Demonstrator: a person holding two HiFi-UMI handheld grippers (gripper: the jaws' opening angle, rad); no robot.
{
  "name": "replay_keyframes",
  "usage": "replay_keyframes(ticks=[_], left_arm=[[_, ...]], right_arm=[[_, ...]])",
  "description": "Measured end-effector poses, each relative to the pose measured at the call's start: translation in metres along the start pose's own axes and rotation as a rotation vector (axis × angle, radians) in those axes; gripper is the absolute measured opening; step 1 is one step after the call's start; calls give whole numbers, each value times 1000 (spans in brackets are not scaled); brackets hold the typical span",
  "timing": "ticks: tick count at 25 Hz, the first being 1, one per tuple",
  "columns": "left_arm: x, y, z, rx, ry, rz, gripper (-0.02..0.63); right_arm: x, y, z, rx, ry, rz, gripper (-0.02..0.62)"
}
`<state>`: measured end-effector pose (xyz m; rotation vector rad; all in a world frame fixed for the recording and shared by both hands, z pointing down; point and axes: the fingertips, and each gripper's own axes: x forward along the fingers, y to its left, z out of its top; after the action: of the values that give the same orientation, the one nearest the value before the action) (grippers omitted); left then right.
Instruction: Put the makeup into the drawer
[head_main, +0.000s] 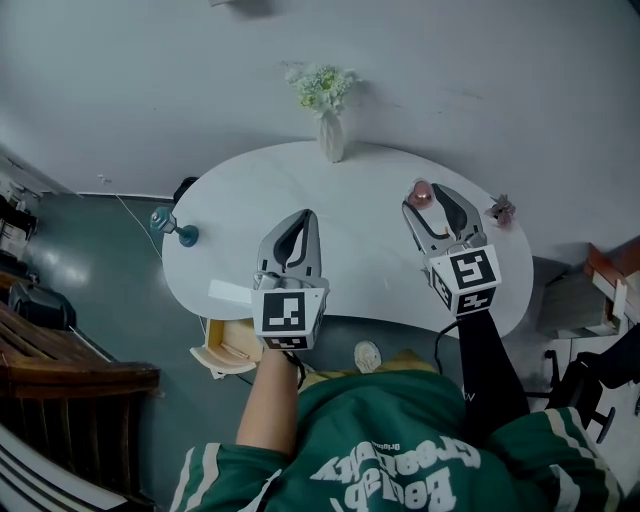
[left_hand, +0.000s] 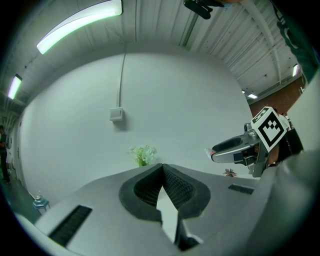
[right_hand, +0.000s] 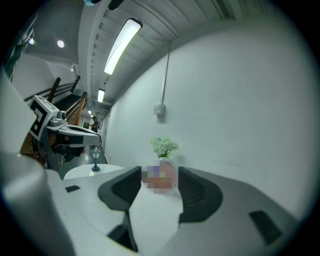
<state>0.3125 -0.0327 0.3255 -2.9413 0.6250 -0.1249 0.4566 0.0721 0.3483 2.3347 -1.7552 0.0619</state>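
Hanging over the worktop (head_main: 260, 200), the makeup (head_main: 420, 192) is held in the right hand-held gripper (right_hand: 159, 174), and the open drawer (head_main: 222, 352) is found low to its left, nearer the closed, empty left hand-held gripper (head_main: 307, 216).

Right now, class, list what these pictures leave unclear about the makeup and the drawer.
Makeup, held by the right gripper: tiny in the head view, under a mosaic patch in the right gripper view.
Drawer inside: head view only, hidden by the table edge and left gripper.
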Motion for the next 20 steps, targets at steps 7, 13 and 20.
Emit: replay_keyframes(ticks=[7, 13, 20], left_arm=[[-29, 27, -8, 16, 16, 70, 0], [-73, 83, -14, -11, 29, 193, 0], [-131, 144, -25, 18, 55, 310, 0]], right_arm=[[15, 36, 1, -6, 3, 81, 239], [49, 105, 17, -48, -10, 215, 239], [77, 193, 34, -72, -27, 349, 238]])
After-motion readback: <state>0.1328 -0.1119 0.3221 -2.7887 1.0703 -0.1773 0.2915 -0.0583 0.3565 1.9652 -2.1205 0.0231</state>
